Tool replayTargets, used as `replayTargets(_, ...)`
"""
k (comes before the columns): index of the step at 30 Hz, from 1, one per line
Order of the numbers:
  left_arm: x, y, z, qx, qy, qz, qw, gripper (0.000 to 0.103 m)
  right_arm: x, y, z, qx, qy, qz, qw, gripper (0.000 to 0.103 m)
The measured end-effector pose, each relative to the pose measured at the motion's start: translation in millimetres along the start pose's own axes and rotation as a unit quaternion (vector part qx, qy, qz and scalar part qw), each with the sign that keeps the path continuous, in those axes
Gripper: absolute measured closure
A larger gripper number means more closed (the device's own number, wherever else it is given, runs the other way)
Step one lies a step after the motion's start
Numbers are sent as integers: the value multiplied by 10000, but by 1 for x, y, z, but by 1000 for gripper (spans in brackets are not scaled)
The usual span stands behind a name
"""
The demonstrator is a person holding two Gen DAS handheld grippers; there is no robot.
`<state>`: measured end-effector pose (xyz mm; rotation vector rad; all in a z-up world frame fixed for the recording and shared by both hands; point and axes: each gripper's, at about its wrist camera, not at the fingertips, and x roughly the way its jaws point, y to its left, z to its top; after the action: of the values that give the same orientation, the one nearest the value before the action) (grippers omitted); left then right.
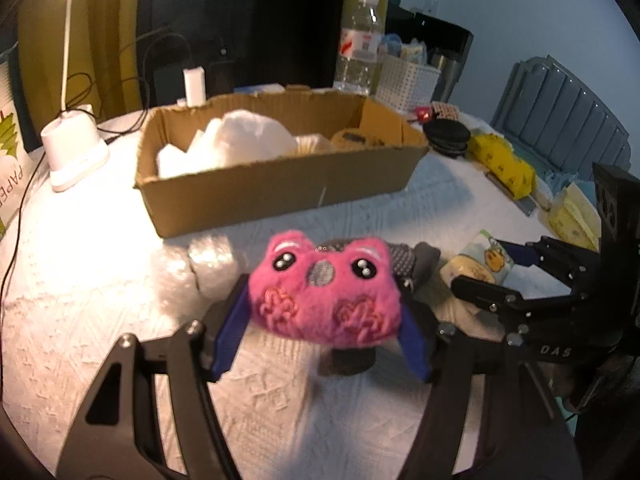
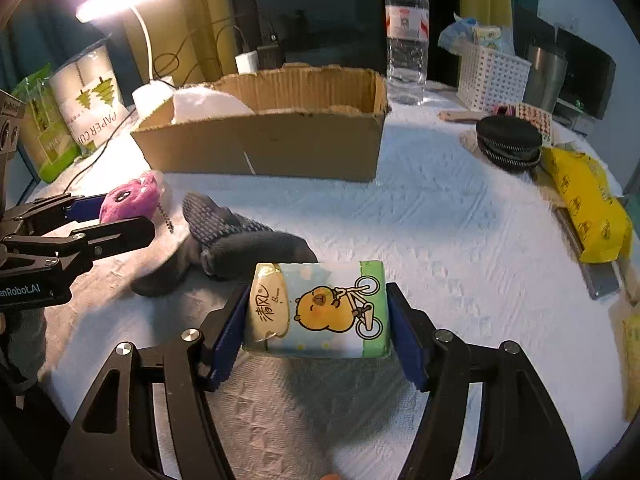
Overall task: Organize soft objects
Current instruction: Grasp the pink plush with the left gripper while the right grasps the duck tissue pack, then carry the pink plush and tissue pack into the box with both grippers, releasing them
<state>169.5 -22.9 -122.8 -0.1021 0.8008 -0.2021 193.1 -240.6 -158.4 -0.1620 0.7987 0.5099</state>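
Note:
My left gripper (image 1: 320,320) is shut on a pink plush toy (image 1: 324,292) and holds it a little above the white cloth; it also shows in the right wrist view (image 2: 132,200). My right gripper (image 2: 316,316) is shut on a tissue pack (image 2: 320,312) printed with a yellow bear on a bicycle; the pack also shows in the left wrist view (image 1: 480,260). Dark grey socks (image 2: 236,244) lie on the cloth between the two grippers. A cardboard box (image 1: 280,184) stands behind, holding a white fluffy item (image 1: 240,140).
A lamp base (image 1: 74,152) and cables stand left of the box. A water bottle (image 2: 406,36), white basket (image 2: 492,76), black zip pouch (image 2: 508,140) and yellow pack (image 2: 588,208) sit at the right. Paper cup sleeves (image 2: 88,96) stand far left.

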Motion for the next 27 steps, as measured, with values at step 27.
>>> replayTargets(27,-46,27,55,-107,-822,280,9962,36,-25,16,82,-427,-698,82,9966,34)
